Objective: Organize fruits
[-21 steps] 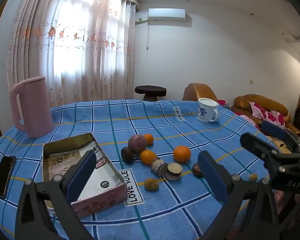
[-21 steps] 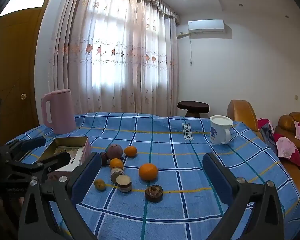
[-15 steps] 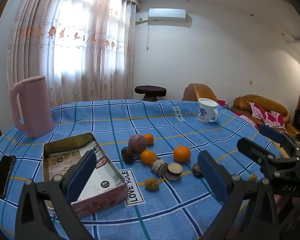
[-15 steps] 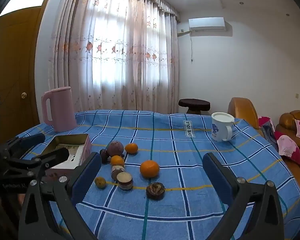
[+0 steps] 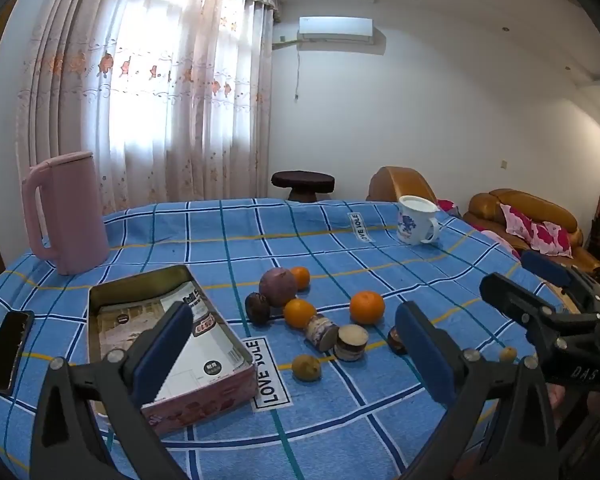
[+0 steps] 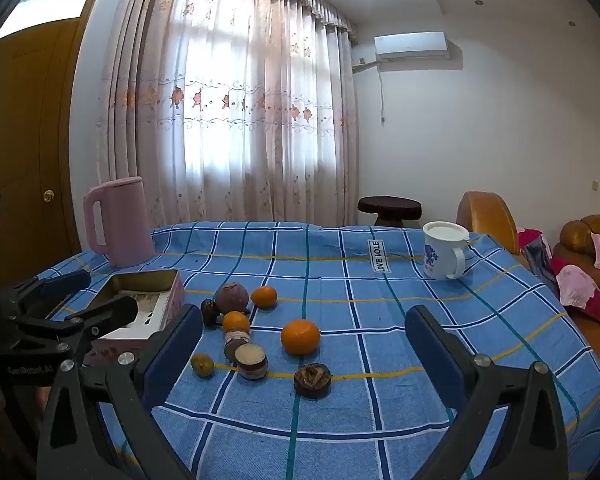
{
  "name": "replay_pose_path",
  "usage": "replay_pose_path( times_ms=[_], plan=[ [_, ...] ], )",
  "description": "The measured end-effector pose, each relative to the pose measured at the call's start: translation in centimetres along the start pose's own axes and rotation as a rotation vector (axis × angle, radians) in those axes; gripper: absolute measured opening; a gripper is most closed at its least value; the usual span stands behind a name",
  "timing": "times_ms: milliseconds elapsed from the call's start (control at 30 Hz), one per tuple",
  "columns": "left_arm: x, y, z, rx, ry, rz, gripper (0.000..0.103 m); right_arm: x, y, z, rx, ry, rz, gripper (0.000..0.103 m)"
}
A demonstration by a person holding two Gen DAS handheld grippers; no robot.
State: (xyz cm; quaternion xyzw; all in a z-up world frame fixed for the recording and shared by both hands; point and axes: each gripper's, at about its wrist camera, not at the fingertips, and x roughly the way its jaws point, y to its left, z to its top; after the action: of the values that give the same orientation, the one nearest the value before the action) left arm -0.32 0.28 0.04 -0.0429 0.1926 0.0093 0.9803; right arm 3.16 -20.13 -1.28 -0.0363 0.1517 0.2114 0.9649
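Note:
Several fruits lie in a cluster on the blue checked tablecloth: a large orange point(image 5: 366, 307) point(image 6: 300, 336), two smaller oranges point(image 5: 299, 313) point(image 5: 300, 277), a purple round fruit point(image 5: 278, 287) point(image 6: 231, 297), a dark fruit point(image 5: 257, 308), a small brownish-green fruit point(image 5: 306, 367) point(image 6: 202, 364) and cut halves point(image 5: 351, 342) point(image 6: 312, 375). An open tin box point(image 5: 100, 300) point(image 6: 172, 292) stands left of them. My left gripper point(image 5: 294, 354) is open and empty above the near table edge. My right gripper point(image 6: 304, 356) is open and empty, short of the fruits.
A pink jug point(image 5: 66, 216) stands at the far left. A white mug point(image 5: 416, 226) stands at the far right. A black phone point(image 5: 8, 350) lies at the left edge. Sofas point(image 5: 532, 216) and a stool point(image 5: 302, 184) are beyond the table.
The right gripper has edged slightly forward and left toward the fruits. The left gripper has barely moved. Both stay open.

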Motion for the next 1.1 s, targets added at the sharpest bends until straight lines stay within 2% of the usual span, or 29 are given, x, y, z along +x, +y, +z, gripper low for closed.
replay_pose_path(
  times_ms=[1100],
  plan=[
    [0.05,0.04,-0.12,0.0,0.003,0.001,0.103,0.38,0.49,-0.3,0.002,0.017,0.016,0.102]
  ],
)
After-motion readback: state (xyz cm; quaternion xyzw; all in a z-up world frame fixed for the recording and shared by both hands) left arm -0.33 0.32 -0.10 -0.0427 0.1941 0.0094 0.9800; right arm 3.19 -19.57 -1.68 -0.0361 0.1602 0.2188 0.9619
